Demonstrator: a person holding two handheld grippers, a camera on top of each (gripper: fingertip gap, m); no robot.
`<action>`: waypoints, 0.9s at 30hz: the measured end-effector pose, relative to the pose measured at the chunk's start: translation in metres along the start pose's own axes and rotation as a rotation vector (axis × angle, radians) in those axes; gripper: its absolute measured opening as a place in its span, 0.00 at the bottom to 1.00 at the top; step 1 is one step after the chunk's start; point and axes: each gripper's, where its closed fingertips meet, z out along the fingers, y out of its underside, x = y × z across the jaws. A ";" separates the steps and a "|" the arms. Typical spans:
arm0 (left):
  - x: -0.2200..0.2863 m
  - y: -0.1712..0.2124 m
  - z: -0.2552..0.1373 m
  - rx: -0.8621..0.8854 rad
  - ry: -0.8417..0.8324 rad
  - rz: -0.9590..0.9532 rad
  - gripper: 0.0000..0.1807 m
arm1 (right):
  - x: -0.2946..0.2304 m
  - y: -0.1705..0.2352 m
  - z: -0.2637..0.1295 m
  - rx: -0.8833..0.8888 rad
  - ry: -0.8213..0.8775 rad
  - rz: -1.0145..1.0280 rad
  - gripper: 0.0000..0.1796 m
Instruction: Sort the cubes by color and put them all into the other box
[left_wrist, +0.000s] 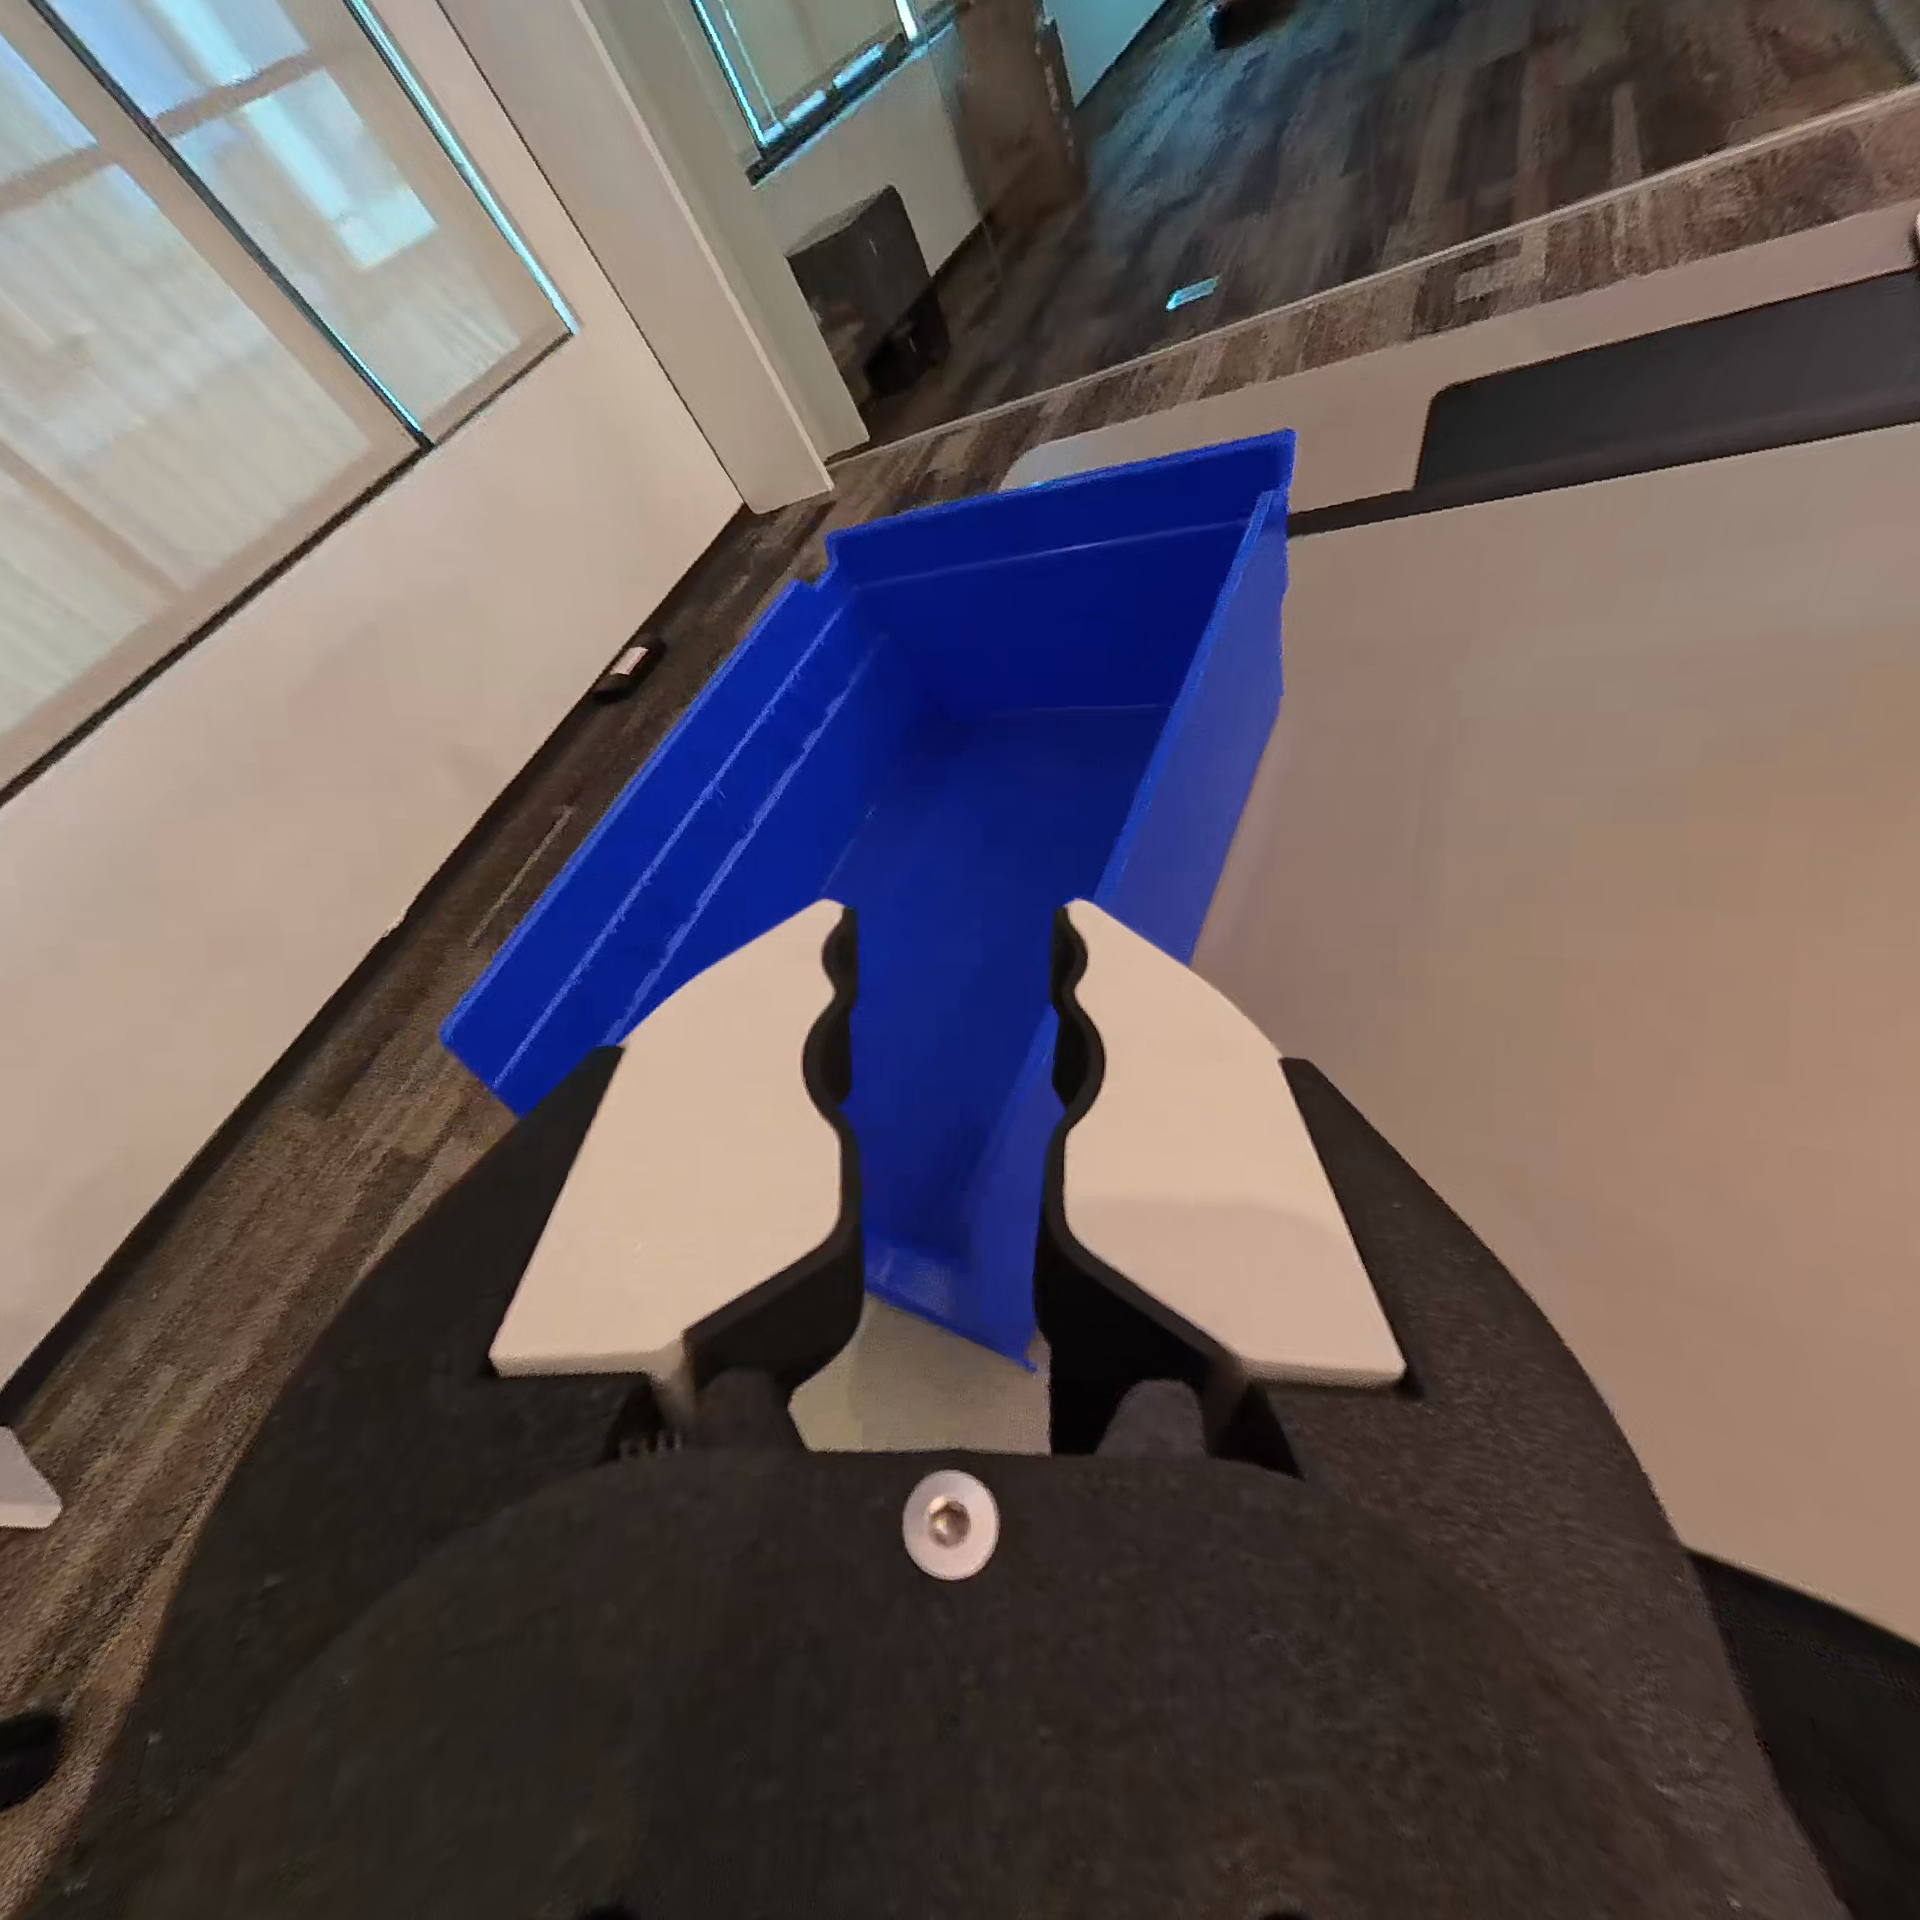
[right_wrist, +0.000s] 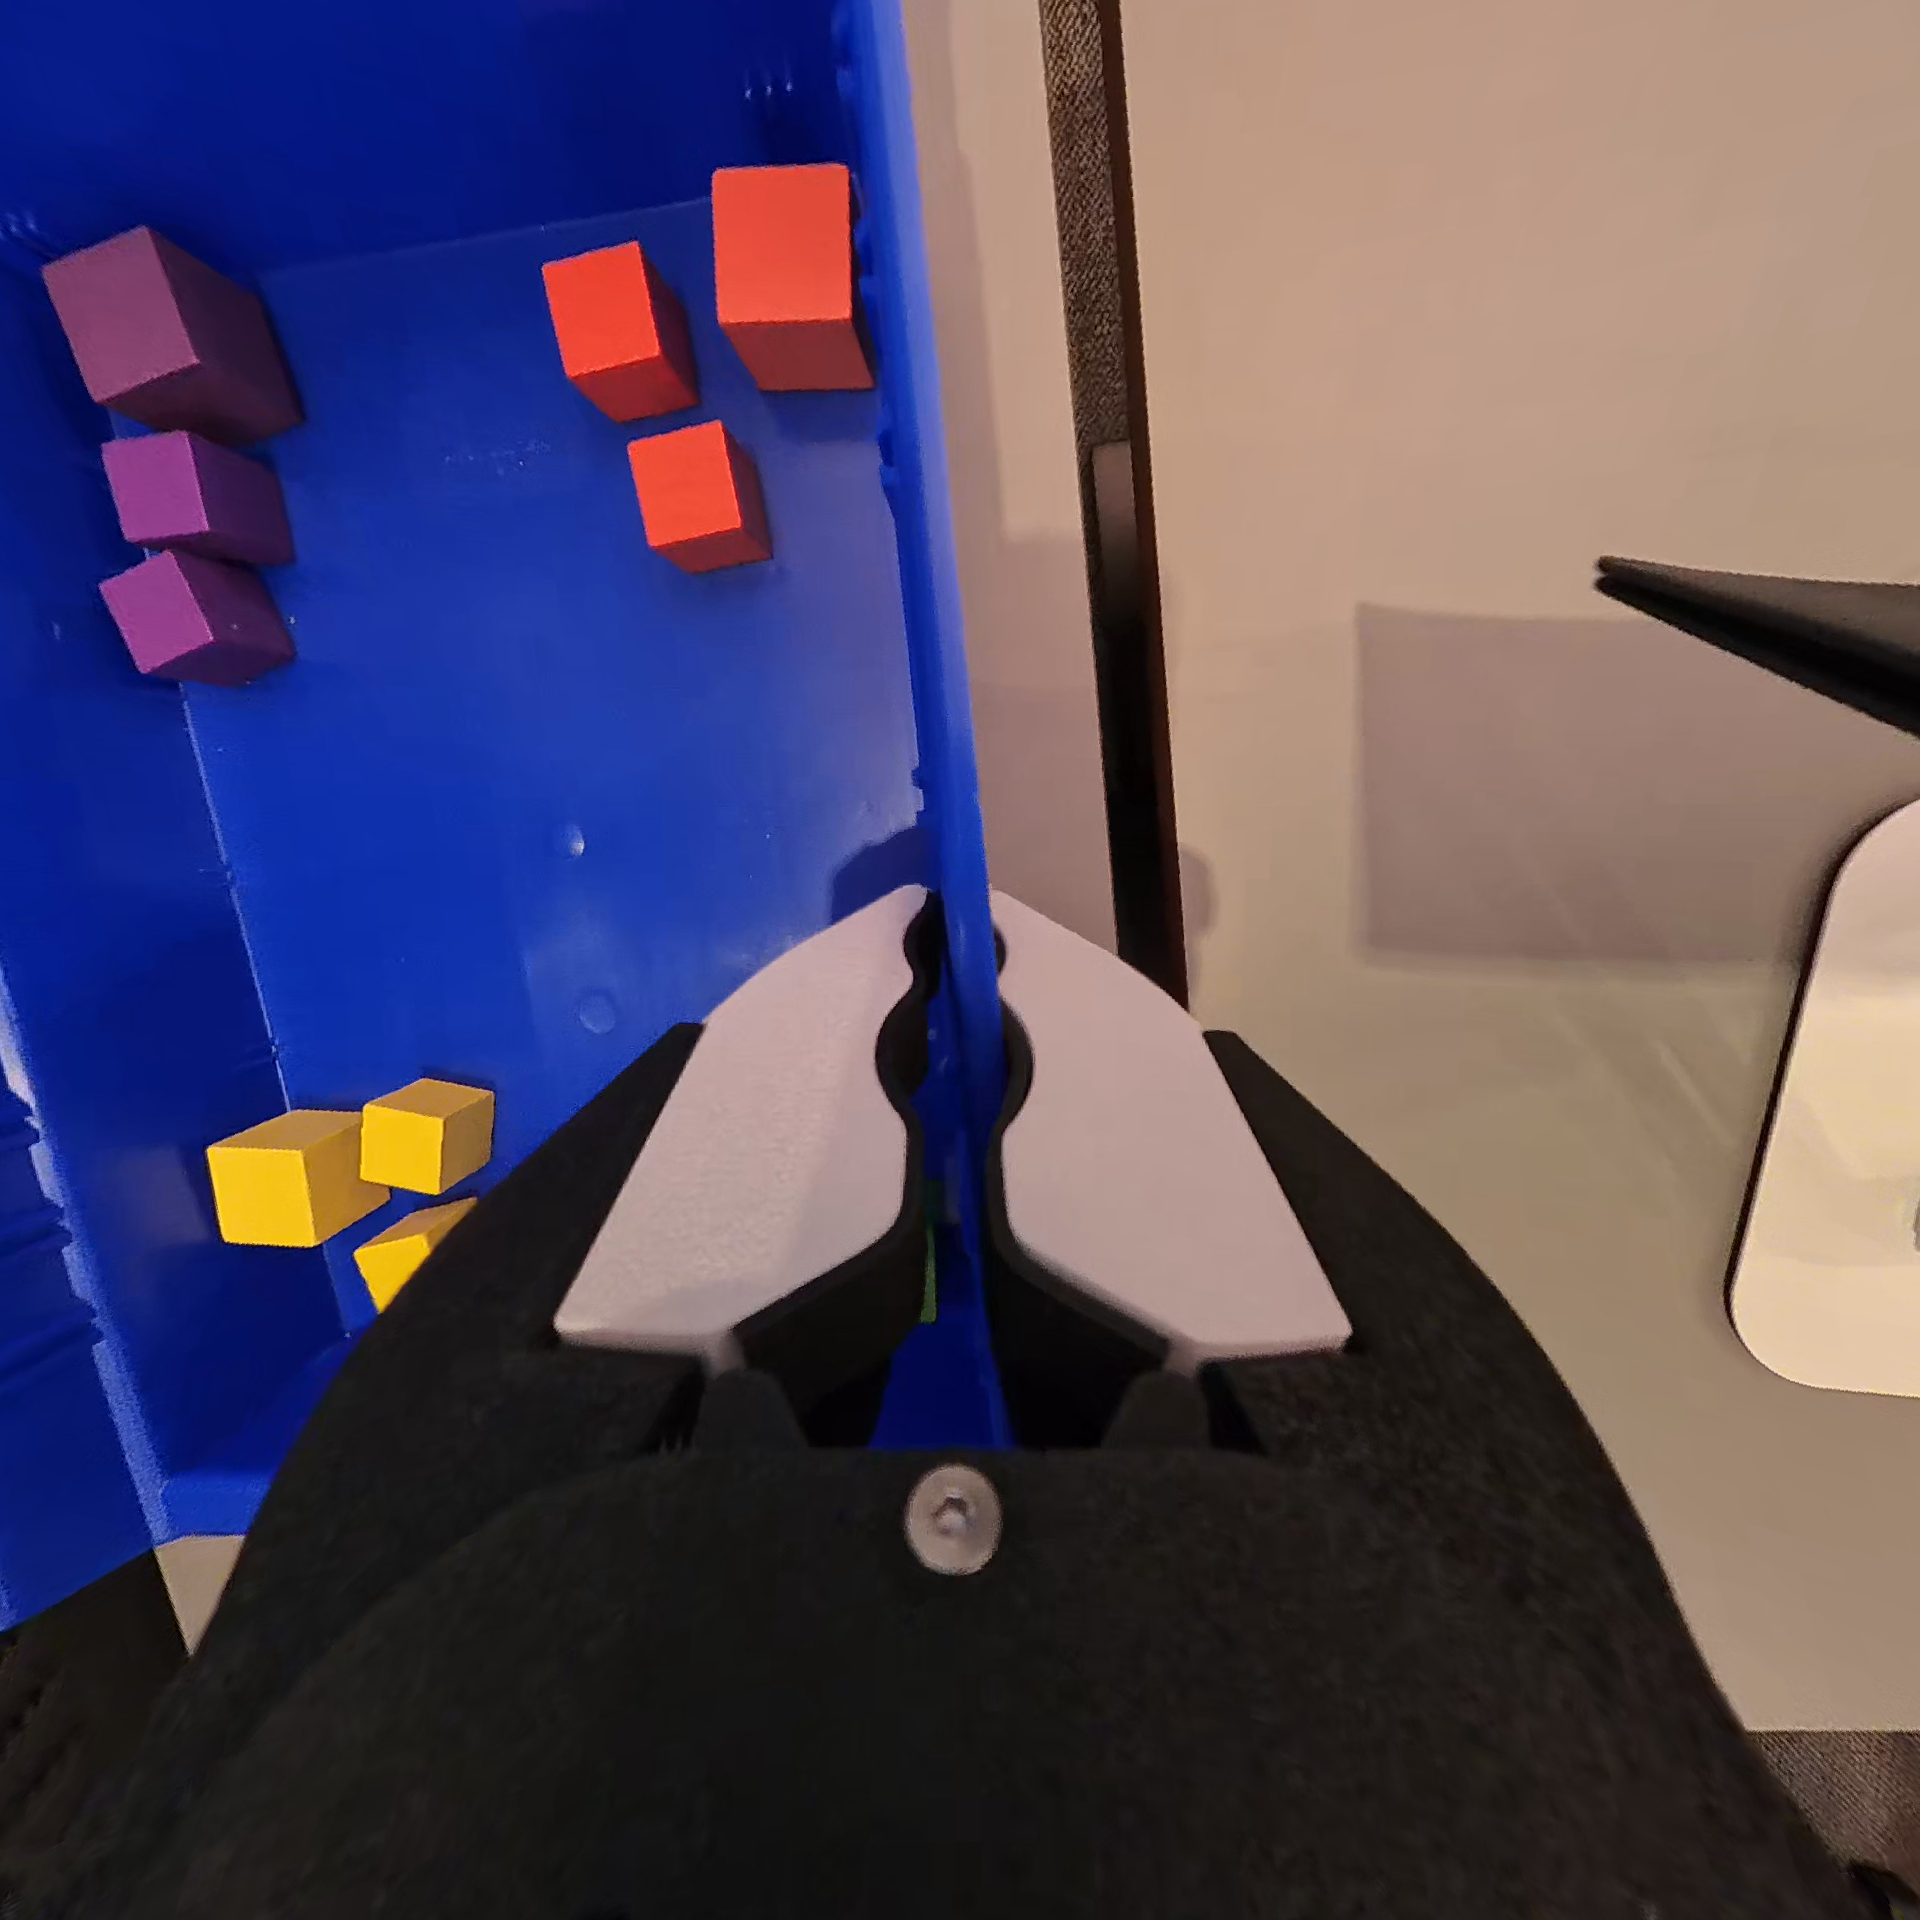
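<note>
In the left wrist view, an empty blue box (left_wrist: 727, 831) lies on the pale table (left_wrist: 1558, 831) near its left edge. My left gripper (left_wrist: 951, 925) hovers over the box's near end, its jaws apart with nothing between the pads. In the right wrist view, a second blue box (right_wrist: 468, 779) holds three purple cubes (right_wrist: 187, 499) at the far left, three red cubes (right_wrist: 686, 488) at the far right and yellow cubes (right_wrist: 291, 1174) at the near left. A green sliver (right_wrist: 928, 1268) shows between the fingers. My right gripper (right_wrist: 961, 914) is shut on this box's right wall (right_wrist: 935, 623).
A dark seam (right_wrist: 1122, 623) runs down the table right of the filled box. A white rounded device (right_wrist: 1849, 1143) and a black flat object (right_wrist: 1766, 623) lie at the right. Carpeted floor (left_wrist: 312, 1091) drops off left of the empty box.
</note>
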 end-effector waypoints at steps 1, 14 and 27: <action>0.000 0.004 0.000 -0.029 0.038 -0.007 0.20 | 0.000 0.000 0.000 -0.002 -0.002 0.001 0.02; 0.036 0.061 0.028 -0.370 0.392 -0.016 0.13 | -0.001 0.001 0.001 -0.010 -0.013 -0.018 0.03; 0.038 0.059 0.034 -0.346 0.365 -0.021 0.03 | -0.002 0.003 0.002 -0.018 -0.021 -0.020 0.04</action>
